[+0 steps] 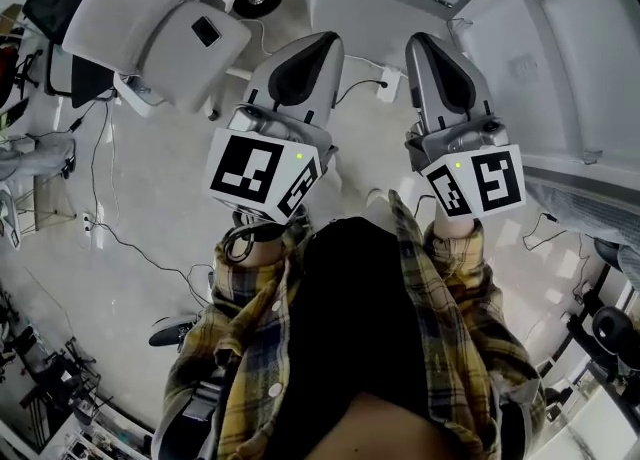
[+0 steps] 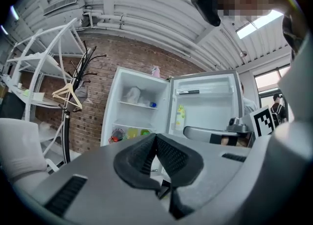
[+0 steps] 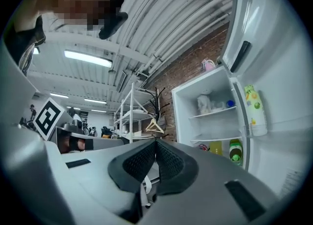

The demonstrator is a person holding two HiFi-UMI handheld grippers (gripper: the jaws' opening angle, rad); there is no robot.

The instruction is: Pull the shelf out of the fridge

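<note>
The white fridge (image 2: pixel 139 109) stands open against a brick wall, some way ahead of both grippers. Its upper shelf (image 2: pixel 138 105) carries a white bag and a small blue item; the lower shelf (image 2: pixel 133 126) has coloured containers under it. In the right gripper view the same upper shelf (image 3: pixel 216 113) shows beside the open door (image 3: pixel 274 77). My left gripper (image 2: pixel 156 137) is shut with nothing in it, and so is my right gripper (image 3: pixel 156 143). In the head view the left gripper (image 1: pixel 308 56) and right gripper (image 1: pixel 432 51) are held side by side before the person's chest.
A white office chair (image 1: pixel 150 23) stands at the left, with cables (image 1: pixel 110 233) across the floor. A white rack (image 2: pixel 36 79) and a coat stand with a hanger (image 2: pixel 73 89) are left of the fridge. Bottles sit in the door (image 3: pixel 254 109).
</note>
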